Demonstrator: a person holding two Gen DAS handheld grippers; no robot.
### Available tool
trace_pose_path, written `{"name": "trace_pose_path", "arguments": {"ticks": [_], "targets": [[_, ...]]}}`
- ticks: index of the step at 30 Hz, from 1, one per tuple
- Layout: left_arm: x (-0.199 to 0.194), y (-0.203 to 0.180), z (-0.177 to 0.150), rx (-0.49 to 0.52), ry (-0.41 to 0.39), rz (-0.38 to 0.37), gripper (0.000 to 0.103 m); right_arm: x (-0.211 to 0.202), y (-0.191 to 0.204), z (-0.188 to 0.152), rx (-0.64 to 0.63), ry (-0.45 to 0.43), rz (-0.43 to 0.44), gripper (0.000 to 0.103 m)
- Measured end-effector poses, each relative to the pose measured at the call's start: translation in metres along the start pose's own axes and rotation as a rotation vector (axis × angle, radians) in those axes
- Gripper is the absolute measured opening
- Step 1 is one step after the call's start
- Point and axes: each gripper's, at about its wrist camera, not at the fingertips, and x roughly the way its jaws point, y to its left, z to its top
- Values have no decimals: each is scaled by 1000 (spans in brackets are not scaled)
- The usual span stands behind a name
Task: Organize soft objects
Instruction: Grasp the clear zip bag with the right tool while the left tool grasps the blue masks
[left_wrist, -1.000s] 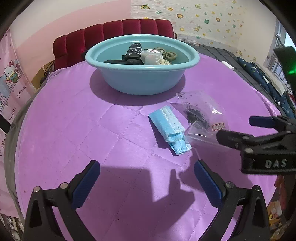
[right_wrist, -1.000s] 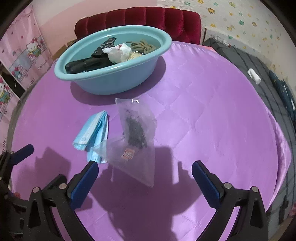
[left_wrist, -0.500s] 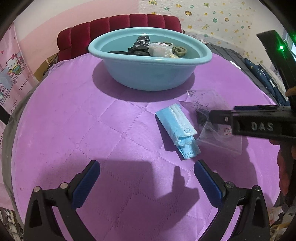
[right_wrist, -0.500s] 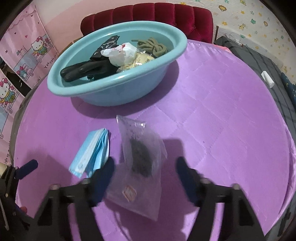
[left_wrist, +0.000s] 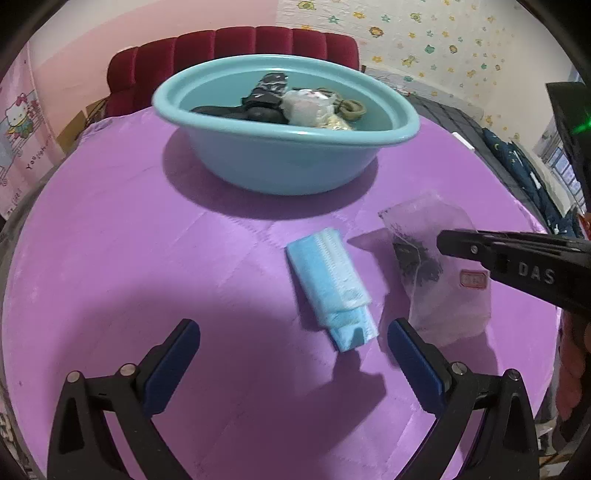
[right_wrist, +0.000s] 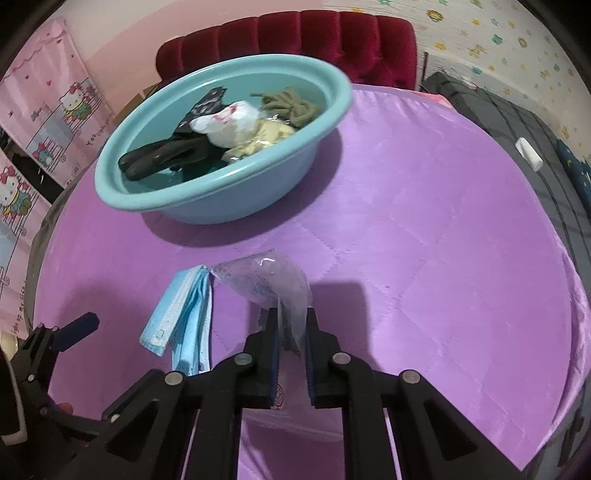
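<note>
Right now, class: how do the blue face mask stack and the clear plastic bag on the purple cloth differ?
The face mask stack is opaque light blue; the plastic bag is see-through, with dark material inside.
The stack lies free, untouched; the bag is pinched in the shut right tool.
The stack sits ahead of the open left tool, between its fingers; the bag lies right of it.
Both lie outside the teal basin.

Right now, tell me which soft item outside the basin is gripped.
The clear plastic bag, pinched by the right gripper; the blue face masks beside it lie untouched.
</note>
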Motion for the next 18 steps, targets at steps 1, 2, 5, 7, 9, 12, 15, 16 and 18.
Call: {"name": "trace_pose_path", "arguments": {"ticks": [1,2,5,7,9,12,15,16,18], "targets": [[1,-1,2,1,-1,-7,103,-2,-3,0,9,0,0,11],[3,-4,4,6,0,-11,103,-4,-5,0,14,0,-1,11],[7,-11,11,19,-8,-1,103,-7,-12,-1,22,-2,-20,11],[9,-13,14,19,-12,5,103,-9,-16,-1,32,-5,-25,11],[15,-15,19,16,-10,14,103,-10,-20,-1,41,-6,-26,11],[23,-18,24,8,-1,12,103,-10,-25,-2,52,-9,-26,11],[30,-22,26,21,4,23,101,-9,-29,-3,63,-6,-27,11],[33,-24,26,27,10,25,95,-8,-29,-3,65,-5,-28,11],[36,-27,25,33,16,22,64,-8,-30,-4,68,-6,-29,11]]}}
